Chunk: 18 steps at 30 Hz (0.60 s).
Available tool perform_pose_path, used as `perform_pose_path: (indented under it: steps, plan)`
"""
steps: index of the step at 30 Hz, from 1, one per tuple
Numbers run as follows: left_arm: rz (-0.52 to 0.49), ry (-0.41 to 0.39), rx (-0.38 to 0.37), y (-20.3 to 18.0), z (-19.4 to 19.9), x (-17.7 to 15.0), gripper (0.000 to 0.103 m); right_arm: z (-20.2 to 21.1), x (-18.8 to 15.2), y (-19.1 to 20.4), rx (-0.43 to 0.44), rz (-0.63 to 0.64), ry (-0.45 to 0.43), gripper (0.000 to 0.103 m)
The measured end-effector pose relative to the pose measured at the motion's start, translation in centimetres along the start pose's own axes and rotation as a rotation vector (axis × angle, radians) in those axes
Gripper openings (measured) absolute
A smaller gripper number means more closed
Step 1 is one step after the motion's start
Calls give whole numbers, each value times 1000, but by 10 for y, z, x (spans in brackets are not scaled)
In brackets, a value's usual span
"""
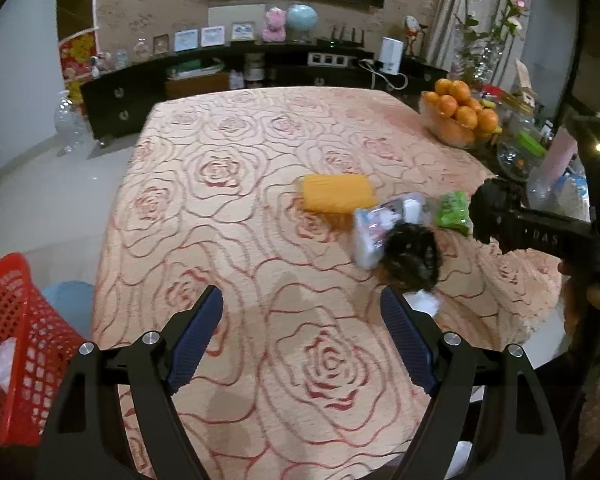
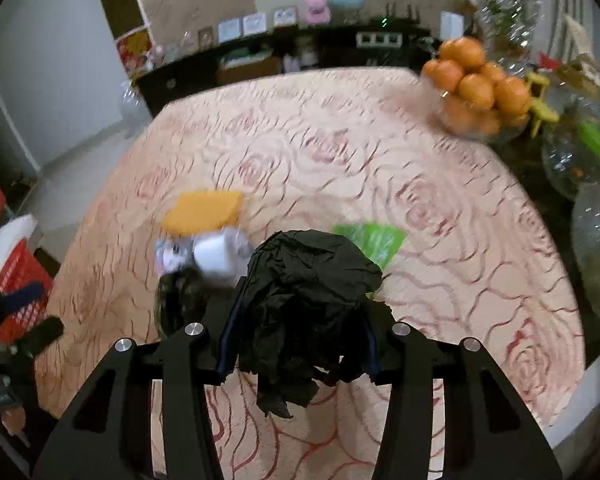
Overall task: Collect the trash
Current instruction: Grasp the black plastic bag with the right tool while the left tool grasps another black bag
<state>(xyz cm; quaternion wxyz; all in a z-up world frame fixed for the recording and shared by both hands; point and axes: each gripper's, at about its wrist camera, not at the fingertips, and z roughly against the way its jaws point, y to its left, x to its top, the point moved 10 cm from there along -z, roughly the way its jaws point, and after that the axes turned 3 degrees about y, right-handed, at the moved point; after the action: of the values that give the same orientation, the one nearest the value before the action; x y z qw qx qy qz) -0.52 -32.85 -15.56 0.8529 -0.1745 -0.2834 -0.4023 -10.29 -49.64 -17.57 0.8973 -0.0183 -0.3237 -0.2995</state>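
My right gripper (image 2: 302,332) is shut on a crumpled black plastic bag (image 2: 308,280), lifted a little above the rose-patterned tablecloth (image 2: 440,280). Left of it lie a second dark crumpled lump (image 2: 180,300), a white-and-clear wrapper (image 2: 216,256) and an orange packet (image 2: 204,212). A green wrapper (image 2: 380,240) lies behind the bag. My left gripper (image 1: 300,300) hovers open over bare cloth with nothing between its fingers. The left wrist view shows the dark lump (image 1: 412,256), the white wrapper (image 1: 380,224), the orange packet (image 1: 336,194), the green wrapper (image 1: 454,208) and the right gripper (image 1: 492,216).
A red mesh basket (image 1: 16,344) with something white inside stands off the table's left edge. A glass bowl of oranges (image 1: 460,116) and glassware crowd the far right corner. A small white scrap (image 1: 426,302) lies by my left gripper's right finger. A dark cabinet (image 1: 120,100) lines the back wall.
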Motion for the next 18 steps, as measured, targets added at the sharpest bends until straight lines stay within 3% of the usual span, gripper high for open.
perform_pose_path:
  steps: [5,18]
  plan:
    - [-9,18,-86,-26,-6,15,78,9,8,-11,-11,-37,-32,46]
    - [-103,125,-185,-98,-65,21,78,19,12,-38,-30,-117,-58,46]
